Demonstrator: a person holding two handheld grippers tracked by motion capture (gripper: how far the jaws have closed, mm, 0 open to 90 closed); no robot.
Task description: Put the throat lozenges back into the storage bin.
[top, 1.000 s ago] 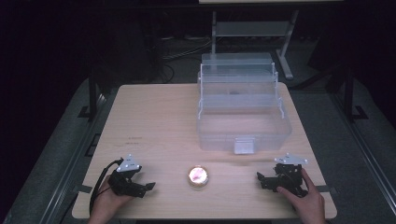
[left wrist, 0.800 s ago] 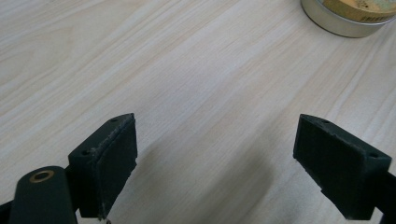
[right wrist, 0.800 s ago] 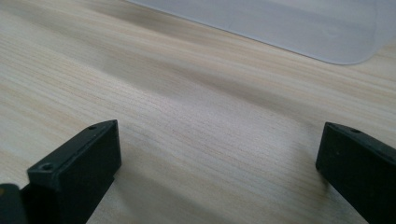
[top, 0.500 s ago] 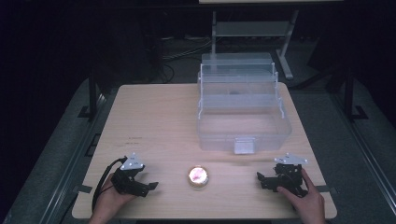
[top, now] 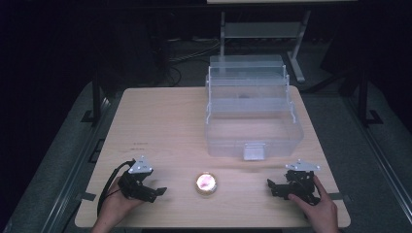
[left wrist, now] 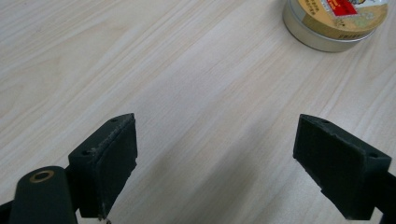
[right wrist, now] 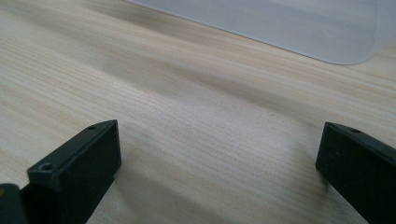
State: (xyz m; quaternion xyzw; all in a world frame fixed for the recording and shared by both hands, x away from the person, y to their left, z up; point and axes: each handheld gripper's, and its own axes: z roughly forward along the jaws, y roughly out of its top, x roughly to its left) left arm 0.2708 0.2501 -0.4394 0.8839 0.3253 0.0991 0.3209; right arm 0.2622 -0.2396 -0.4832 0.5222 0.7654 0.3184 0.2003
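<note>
A small round tin (top: pixel 206 183) sits near the front edge of the worktop (top: pixel 165 126), between the two grippers and apart from both. From the left gripper (top: pixel 158 191) it lies toward three o'clock; in the left gripper view it shows at about one o'clock beyond the jaws, which stand spread wide with nothing between them. The right gripper (top: pixel 271 186) rests at the tin's three o'clock side, its jaws likewise spread and empty. A clear plastic box (top: pixel 252 116) stands toward twelve o'clock. The tin looks light, stiff and smooth-sided, so it may slip; a pinch across its low metal wall, jaws level with the worktop, seems the safest hold.
</note>
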